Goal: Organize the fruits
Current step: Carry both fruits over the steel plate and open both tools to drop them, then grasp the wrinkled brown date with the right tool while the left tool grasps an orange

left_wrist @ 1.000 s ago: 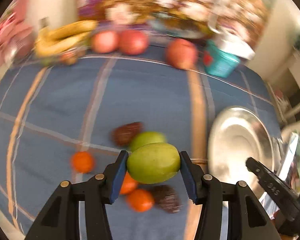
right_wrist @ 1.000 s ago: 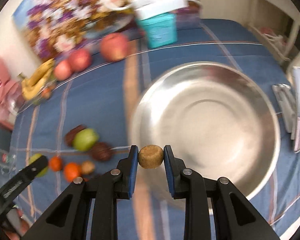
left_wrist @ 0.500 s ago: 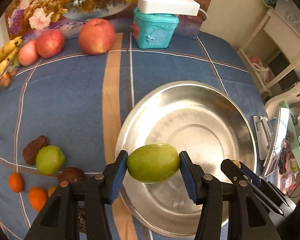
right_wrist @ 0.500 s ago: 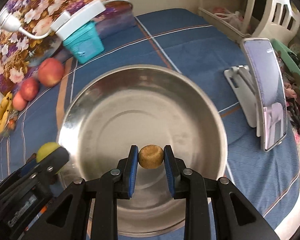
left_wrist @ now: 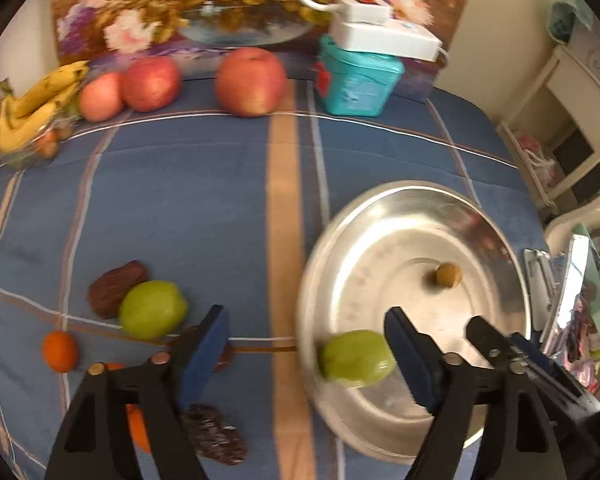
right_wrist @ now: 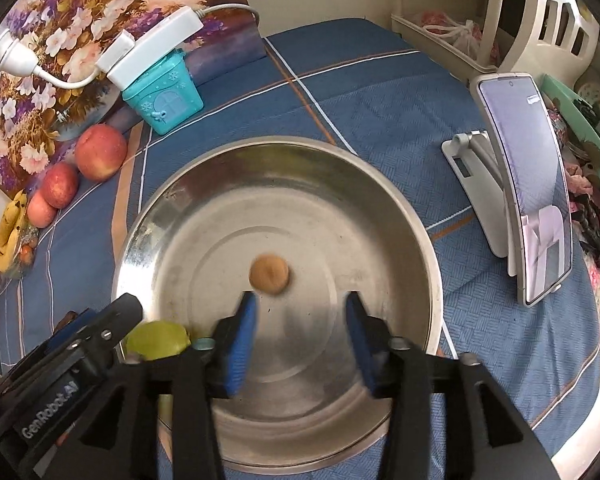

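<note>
My left gripper is over the left rim of the steel bowl and its jaws are opening. A green fruit lies loose just inside the rim, between them but free of the pads. My right gripper hangs over the bowl's middle, jaws opening with nothing between them. A small round brown fruit rests on the bowl floor just beyond its fingertips. A second green fruit, dark dates and small oranges lie on the blue cloth to the left.
Three red apples and bananas line the back edge beside a teal box with a white power strip on top. A phone on a white stand stands right of the bowl. A floral picture backs the table.
Both grippers have opened. The green fruit left the left pads and the brown fruit left the right pads; both now lie in the bowl. The left gripper shifted leftward.
</note>
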